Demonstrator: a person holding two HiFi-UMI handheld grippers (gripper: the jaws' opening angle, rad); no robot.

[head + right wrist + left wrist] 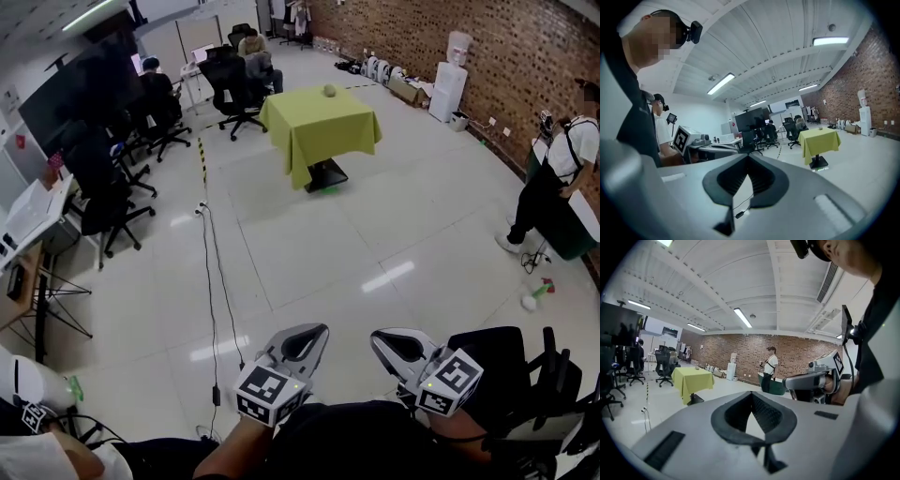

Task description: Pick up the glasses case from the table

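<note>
Head view: we stand well back from the table (309, 141), draped in yellow-green, which sits far across the open floor (328, 253). The glasses case (330, 91) is the small grey-green lump on the tabletop, toward its far edge. It is too small from here to read its long axis.

Left gripper (309, 336) and right gripper (382, 339) are held low and near, side by side, toed in toward each other. Left gripper view: jaw tips together, nothing between them. Right gripper view: the same, tips meeting and nothing held; only floor and a cable (739, 214) show through the gap behind the tips.

Key relation: the case lies straight ahead and far, well apart from both grippers. In the head view the table lines up between the two, slightly closer to the left gripper's line, but we judge the difference too slight to settle which hand should take it. The left gripper view has the table (693, 379) left of its jaws; the right gripper view has it (820, 140) right of its jaws — so neither gripper points at it now.

Judgement: the grasp is not yet begun. The approach comes first, then the jaws must open. A person (562, 178) stands at the right by the brick wall (441, 37) — off the straight path
</note>
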